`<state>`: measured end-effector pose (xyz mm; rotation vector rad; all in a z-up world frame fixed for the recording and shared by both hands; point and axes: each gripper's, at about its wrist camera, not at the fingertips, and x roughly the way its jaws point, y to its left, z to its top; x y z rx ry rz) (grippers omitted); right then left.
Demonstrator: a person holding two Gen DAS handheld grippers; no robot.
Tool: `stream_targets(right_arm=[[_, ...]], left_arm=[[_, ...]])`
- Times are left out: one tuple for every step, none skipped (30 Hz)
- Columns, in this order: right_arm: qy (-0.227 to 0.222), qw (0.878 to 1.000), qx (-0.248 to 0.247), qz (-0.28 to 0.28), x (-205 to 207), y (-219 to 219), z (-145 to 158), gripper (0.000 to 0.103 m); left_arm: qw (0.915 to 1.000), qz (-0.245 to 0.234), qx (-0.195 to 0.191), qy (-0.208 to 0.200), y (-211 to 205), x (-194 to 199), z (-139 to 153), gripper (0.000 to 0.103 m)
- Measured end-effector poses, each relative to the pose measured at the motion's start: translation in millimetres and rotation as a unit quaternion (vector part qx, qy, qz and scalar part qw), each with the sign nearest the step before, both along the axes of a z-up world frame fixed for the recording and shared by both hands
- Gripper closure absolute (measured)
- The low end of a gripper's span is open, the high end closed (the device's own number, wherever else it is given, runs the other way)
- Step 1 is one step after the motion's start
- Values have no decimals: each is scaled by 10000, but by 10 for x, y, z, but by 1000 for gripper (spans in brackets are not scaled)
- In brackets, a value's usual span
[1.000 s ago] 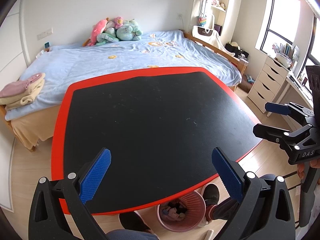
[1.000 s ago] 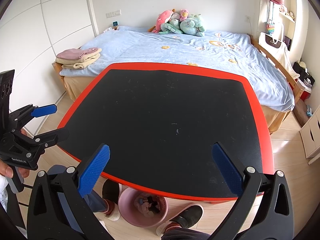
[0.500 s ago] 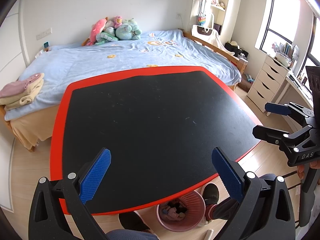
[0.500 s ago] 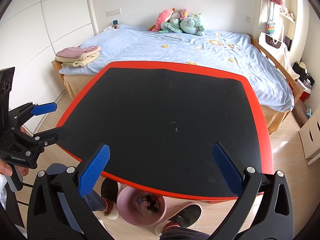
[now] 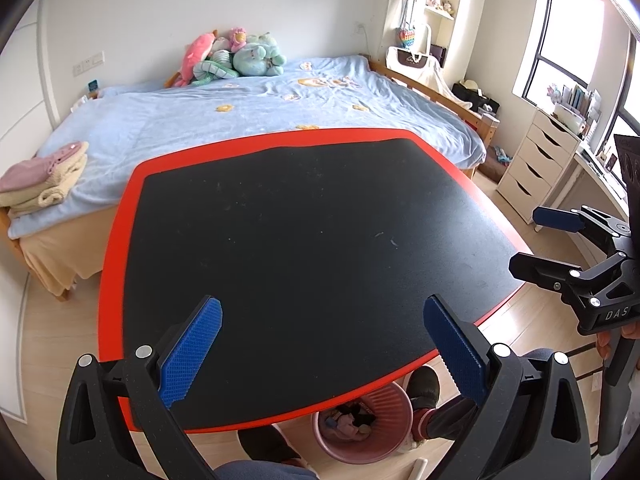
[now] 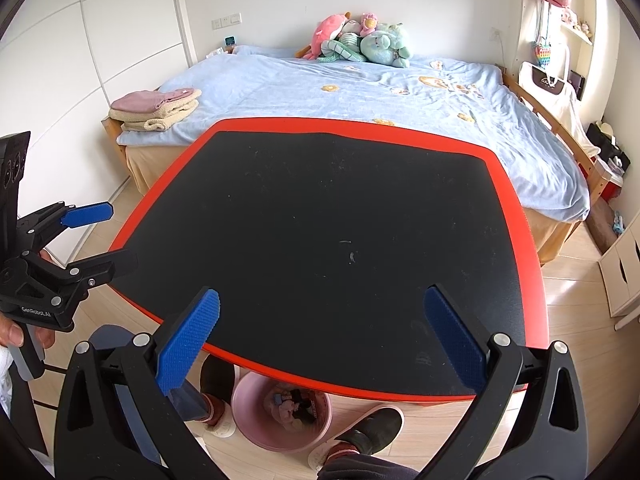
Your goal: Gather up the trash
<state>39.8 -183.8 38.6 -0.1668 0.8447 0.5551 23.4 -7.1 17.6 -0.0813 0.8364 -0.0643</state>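
Note:
A pink trash bin (image 5: pixel 362 420) with crumpled trash inside stands on the floor under the near edge of a black table with a red rim (image 5: pixel 120 216); it also shows in the right wrist view (image 6: pixel 282 416). My left gripper (image 5: pixel 322 344) is open and empty above the table's near edge; it appears at the left of the right wrist view (image 6: pixel 102 236). My right gripper (image 6: pixel 320 340) is open and empty above the table's near edge; it appears at the right of the left wrist view (image 5: pixel 538 240). The table (image 6: pixel 516 216) bears no trash, only faint specks.
A bed with a blue cover (image 5: pixel 240 120) stands just behind the table, with plush toys (image 5: pixel 232 56) and folded towels (image 5: pixel 40 180). White drawers (image 5: pixel 536 164) stand at the right. The person's feet in slippers (image 6: pixel 360 432) flank the bin.
Both views have drifted slightly, so the table sits a little nearer and lower in view. Both grippers stay open and empty.

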Motion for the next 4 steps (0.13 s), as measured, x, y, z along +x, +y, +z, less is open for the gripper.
stream_targets(right_arm=[[10,10000,-8,0,10,-6,-11,3],[24,10000,-16,-4,23,-11,-24,3],[42,10000,-26,-9,39,-10,-40,3],[67,10000,-35,-16,55,-32,-66,3]], left_arm=[[10000,18,10,3,18,25,1,6],[10000,36,9,3,27,37,-6,6],[10000,56,3,9,39,48,-18,6],[10000,88,9,25,50,70,-27,6]])
